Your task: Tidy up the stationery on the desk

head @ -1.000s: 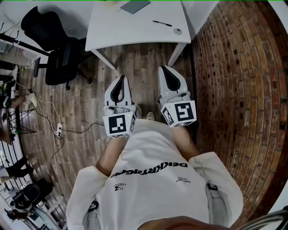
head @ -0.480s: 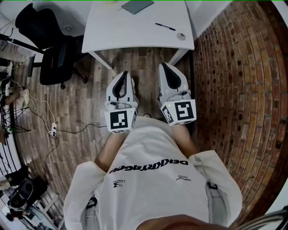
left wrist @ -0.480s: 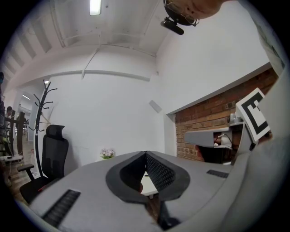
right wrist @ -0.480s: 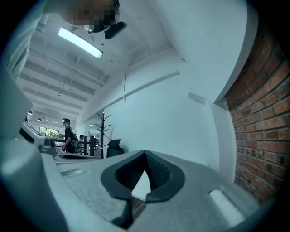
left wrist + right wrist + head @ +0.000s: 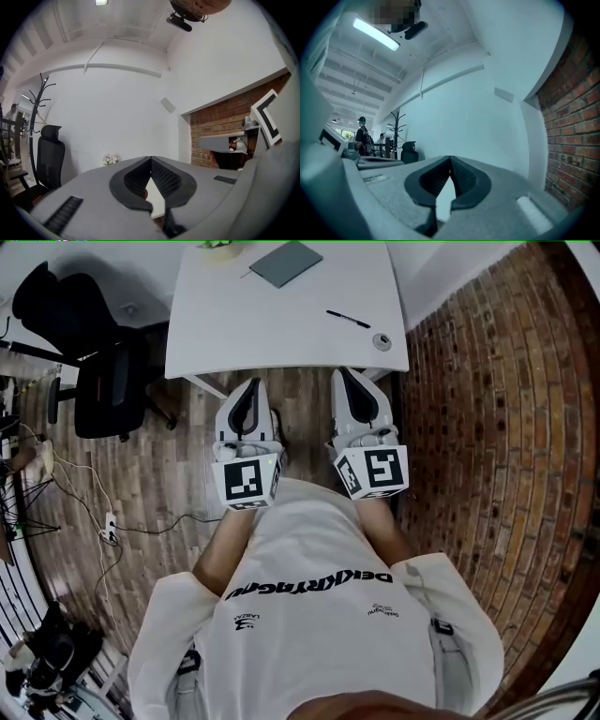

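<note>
- Left claw (image 5: 250, 388): I read it as clenched with nothing between the jaws, at the front edge of the desk (image 5: 272, 329).
- Grey notebook (image 5: 286, 262): it lies at the desk's far side, untouched.
- Right claw (image 5: 345, 379): clenched and empty too, at the same front edge.
- Black pen (image 5: 348, 319) and small round item (image 5: 382, 341): both lie loose on the desk's right. I judge that tidying has not begun and all 3 items remain.
</note>
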